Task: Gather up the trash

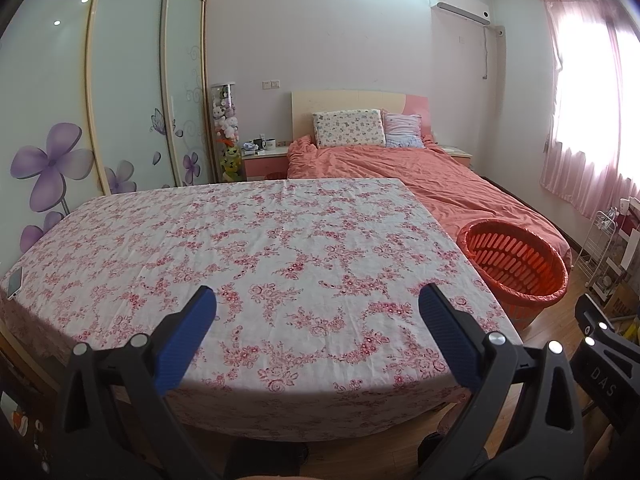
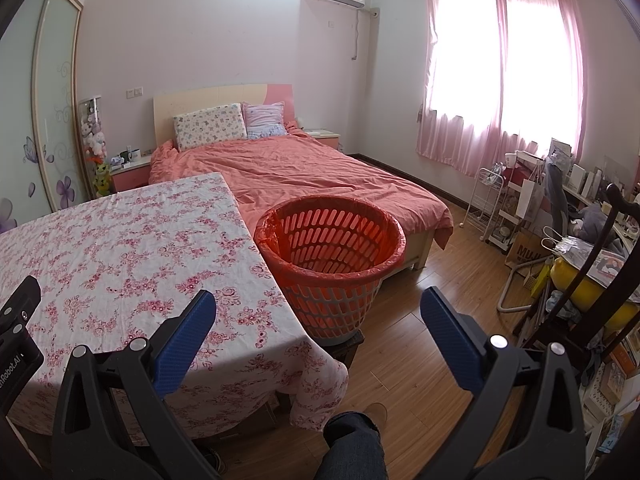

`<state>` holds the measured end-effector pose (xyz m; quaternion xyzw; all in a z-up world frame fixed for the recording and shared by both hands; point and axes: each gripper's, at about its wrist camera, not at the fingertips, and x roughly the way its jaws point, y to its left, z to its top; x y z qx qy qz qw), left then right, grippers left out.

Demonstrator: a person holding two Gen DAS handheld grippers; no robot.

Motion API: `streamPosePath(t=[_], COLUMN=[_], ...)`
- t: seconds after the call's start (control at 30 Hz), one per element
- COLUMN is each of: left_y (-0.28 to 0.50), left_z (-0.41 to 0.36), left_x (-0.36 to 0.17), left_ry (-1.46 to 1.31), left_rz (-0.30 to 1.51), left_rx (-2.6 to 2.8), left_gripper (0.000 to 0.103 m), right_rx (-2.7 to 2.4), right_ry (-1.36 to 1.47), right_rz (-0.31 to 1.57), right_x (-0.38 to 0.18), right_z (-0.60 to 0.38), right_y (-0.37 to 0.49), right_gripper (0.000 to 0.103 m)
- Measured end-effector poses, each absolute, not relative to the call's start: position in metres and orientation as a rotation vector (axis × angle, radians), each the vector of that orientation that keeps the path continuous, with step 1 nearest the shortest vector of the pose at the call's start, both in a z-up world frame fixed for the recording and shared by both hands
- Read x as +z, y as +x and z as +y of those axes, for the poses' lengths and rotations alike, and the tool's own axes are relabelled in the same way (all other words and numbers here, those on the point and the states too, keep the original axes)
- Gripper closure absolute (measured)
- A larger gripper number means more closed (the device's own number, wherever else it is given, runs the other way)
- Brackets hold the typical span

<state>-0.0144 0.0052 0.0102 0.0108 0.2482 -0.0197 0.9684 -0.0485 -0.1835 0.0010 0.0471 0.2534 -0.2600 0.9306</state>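
Floral-clothed surface (image 1: 260,240) ahead of and below left gripper (image 1: 318,300), whose blue fingers gape wide apart around nothing. Orange slatted plastic basket with red liner (image 2: 332,248) just beside the surface's right edge, directly ahead of right gripper (image 2: 318,300), likewise spread apart.

Coral bed (image 2: 304,168), pink curtains (image 2: 500,80) — wooden floor (image 2: 420,360)

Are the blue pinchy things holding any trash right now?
No. Both are open and hold nothing: the left tool hangs over the flowered tablecloth, the right tool near the orange basket.
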Motion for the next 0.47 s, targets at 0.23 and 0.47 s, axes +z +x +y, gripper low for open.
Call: streamPosePath(t=[0.23, 0.47], left_y=[-0.0136, -0.0125], left_z=[0.0071, 0.0071], left_x=[0.0109, 0.0120], left_ry=[0.024, 0.023], left_rz=[0.501, 0.505], left_rx=[-0.038, -0.043], left_gripper=[0.004, 0.004], right_rx=[-0.531, -0.531], right_ry=[0.098, 0.098], right_rz=[0.523, 0.524], right_x=[-0.0010, -0.0020], right_z=[-0.1831, -0.1824], right_y=[-0.0473, -0.0471], right_gripper=[0.002, 0.002])
